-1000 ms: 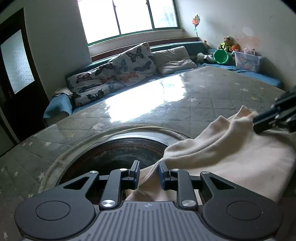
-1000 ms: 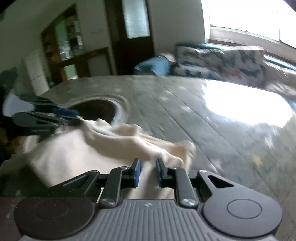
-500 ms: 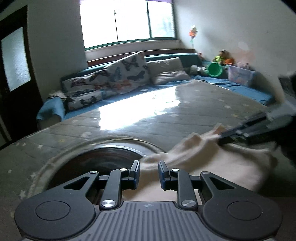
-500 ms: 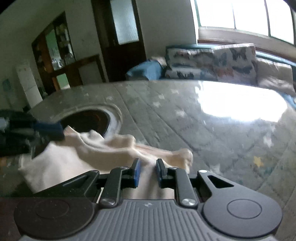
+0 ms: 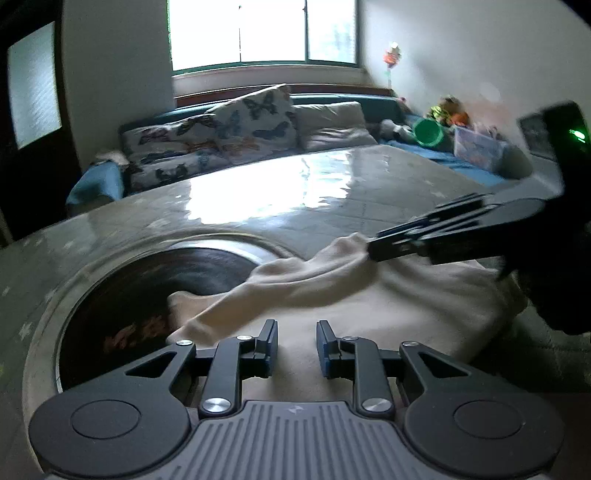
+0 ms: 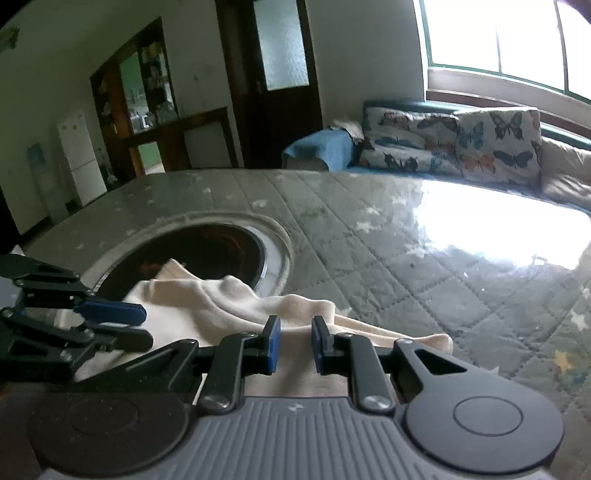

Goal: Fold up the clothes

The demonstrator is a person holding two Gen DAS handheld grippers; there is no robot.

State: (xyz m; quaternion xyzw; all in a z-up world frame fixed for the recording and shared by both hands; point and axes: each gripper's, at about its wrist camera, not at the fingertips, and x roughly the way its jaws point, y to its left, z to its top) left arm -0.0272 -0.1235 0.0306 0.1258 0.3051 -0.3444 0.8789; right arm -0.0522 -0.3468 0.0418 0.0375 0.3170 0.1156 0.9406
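left gripper (image 5: 296,344) nearest, jaws apart, hovering over cream garment (image 5: 388,306), nothing clamped. right gripper (image 6: 294,341) likewise parted, fabric lying between and below the fingers, no grip evident. garment bunched on quilted table cover (image 6: 388,243), one edge draped over rim of round dark opening (image 6: 207,247). beyond: butterfly cushions (image 5: 221,133) on sofa, bright window (image 5: 266,29), green bucket (image 5: 427,132) in far corner.
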